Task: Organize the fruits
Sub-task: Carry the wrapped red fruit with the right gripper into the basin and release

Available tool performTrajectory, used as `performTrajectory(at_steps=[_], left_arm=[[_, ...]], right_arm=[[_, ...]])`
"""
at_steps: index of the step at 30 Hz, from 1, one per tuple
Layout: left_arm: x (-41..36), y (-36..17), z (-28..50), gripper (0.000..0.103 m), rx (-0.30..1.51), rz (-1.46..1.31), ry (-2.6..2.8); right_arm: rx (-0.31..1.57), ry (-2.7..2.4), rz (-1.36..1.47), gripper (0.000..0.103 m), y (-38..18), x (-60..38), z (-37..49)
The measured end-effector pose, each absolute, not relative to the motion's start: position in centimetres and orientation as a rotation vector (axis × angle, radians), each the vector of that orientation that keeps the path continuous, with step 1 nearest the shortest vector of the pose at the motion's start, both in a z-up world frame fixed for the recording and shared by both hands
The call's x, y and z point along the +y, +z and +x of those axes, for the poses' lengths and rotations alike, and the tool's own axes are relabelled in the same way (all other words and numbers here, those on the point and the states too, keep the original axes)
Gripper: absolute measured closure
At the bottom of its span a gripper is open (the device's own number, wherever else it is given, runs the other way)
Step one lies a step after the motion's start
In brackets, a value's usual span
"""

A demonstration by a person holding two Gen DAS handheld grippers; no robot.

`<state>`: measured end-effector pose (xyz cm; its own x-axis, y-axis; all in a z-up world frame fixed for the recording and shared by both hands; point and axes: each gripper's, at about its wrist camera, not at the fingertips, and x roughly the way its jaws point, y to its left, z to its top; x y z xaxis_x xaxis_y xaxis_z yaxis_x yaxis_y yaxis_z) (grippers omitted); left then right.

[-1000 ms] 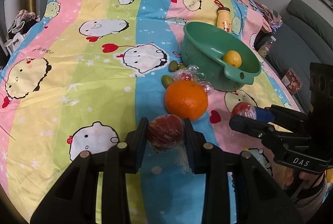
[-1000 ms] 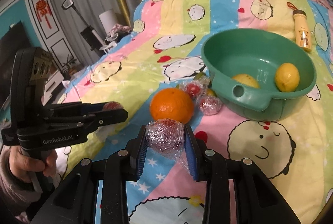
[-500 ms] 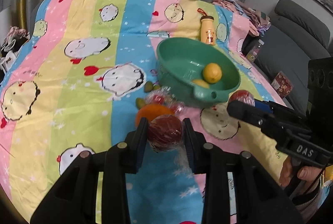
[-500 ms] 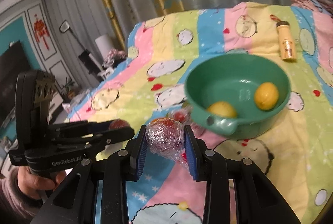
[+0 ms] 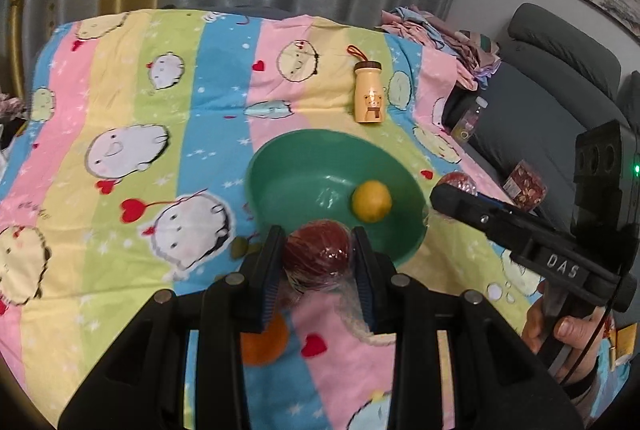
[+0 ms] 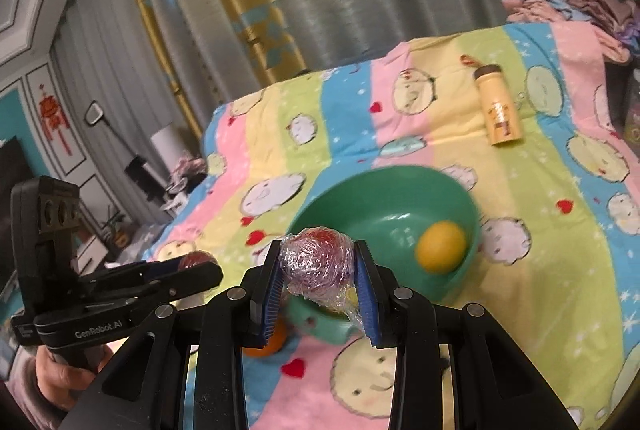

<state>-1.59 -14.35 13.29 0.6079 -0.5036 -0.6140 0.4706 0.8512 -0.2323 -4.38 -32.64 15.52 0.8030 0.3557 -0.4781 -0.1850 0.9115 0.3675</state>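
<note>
My left gripper (image 5: 317, 262) is shut on a dark red fruit (image 5: 318, 250) in clear wrap, held above the near rim of the green bowl (image 5: 288, 170). A yellow lemon (image 5: 371, 201) lies in the bowl. My right gripper (image 6: 317, 274) is shut on another wrapped red fruit (image 6: 318, 256), also raised over the bowl (image 6: 360, 198), near its handle. The lemon (image 6: 441, 242) shows inside. An orange (image 5: 264, 344) rests on the bedspread below my left fingers. In the left wrist view the right gripper (image 5: 456, 196) comes in from the right with its red fruit (image 5: 458, 183).
A striped cartoon bedspread (image 5: 120, 158) covers the bed. A yellow bottle (image 5: 369, 94) lies beyond the bowl. Small green fruits (image 5: 239, 247) sit left of the bowl. A grey sofa (image 5: 560, 102) and piled clothes (image 5: 440, 30) are on the right.
Both grippers rose and moved forward with their wrapped fruits, from beside the orange to over the bowl's near rim. The orange and wrapped pieces on the bedspread dropped below the fingers.
</note>
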Motion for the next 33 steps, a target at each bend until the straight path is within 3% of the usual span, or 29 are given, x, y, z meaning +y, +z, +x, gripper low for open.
performTrajectory(at_steps=[10, 29, 31, 33], left_arm=[[-18.9, 11.0, 5.2, 0.07, 0.882, -0.016, -0.581], [-19.9, 7.6, 7.8, 0.069, 0.97, 0.047, -0.504], [-19.8, 7.7, 7.8, 0.064, 0.964, 0.04, -0.502], [-19.7, 7.9, 7.7, 0.052, 0.956, 0.027, -0.503]], right_arm=[[0.714, 0.214, 0.221, 0.067, 12.2, -31.8, -0.1], [0.825, 0.204, 0.105, 0.067, 9.7, -29.5, 1.2], [0.823, 0.189, 0.11, 0.066, 9.7, -29.6, 1.2], [0.819, 0.187, 0.125, 0.064, 9.8, -29.8, 1.3]])
